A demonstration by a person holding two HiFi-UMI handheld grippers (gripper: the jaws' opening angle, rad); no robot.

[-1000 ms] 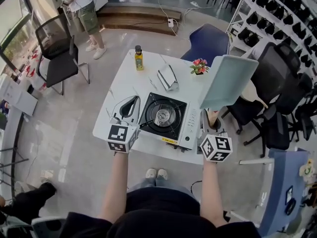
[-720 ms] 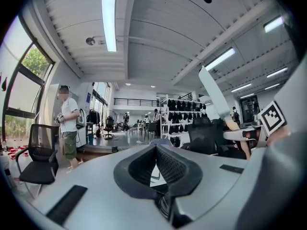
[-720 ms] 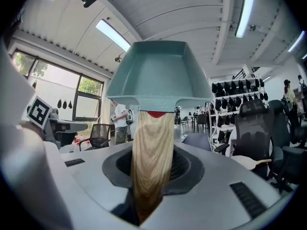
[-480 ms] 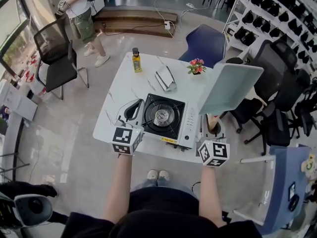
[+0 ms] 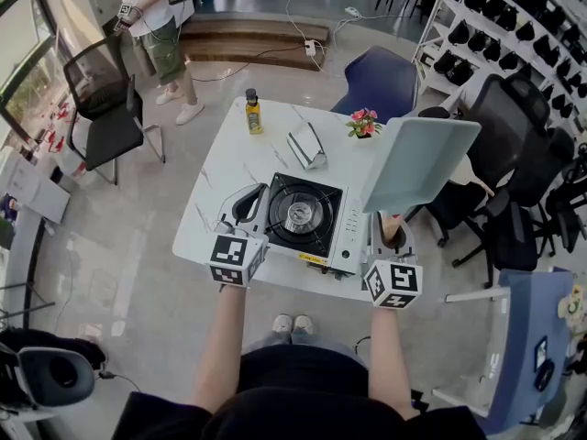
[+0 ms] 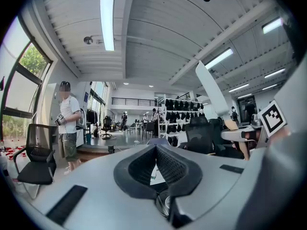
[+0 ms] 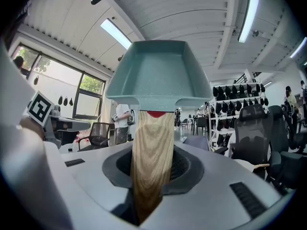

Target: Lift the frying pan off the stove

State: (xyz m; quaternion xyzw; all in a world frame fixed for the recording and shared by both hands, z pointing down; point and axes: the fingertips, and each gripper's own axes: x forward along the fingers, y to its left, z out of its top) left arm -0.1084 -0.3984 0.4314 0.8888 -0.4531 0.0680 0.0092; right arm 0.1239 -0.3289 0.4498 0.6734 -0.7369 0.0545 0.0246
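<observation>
Two jaws of the right gripper (image 7: 152, 172) are clamped on the pale wooden handle (image 7: 152, 133) of the teal square frying pan (image 7: 153, 73). The grip sits well back from the pan body, so the pan stands out ahead of the gripper and tips upward. In the head view the right gripper (image 5: 390, 235) holds the frying pan (image 5: 422, 163) in the air, to the right of the black-topped white portable gas stove (image 5: 303, 214) and over the right edge of the white marble-look table (image 5: 229, 159). It touches neither, so the lift looks done.

The left gripper (image 6: 156, 150) has its jaws together with nothing between them. It waits at the near left of the stove, just beside it (probably idle, since one grip seems enough for the pan). In the head view the left gripper (image 5: 246, 200) lies low over the table.

Farther off on the table stand a yellow bottle with a dark cap (image 5: 252, 110) and a small pot of pink flowers (image 5: 369, 122).

Compared with a second ago, little differs. The pan is still aloft in much the same place and both grippers have hardly shifted. The standing person in a white top (image 5: 151, 12) at the far left has stepped slightly.
</observation>
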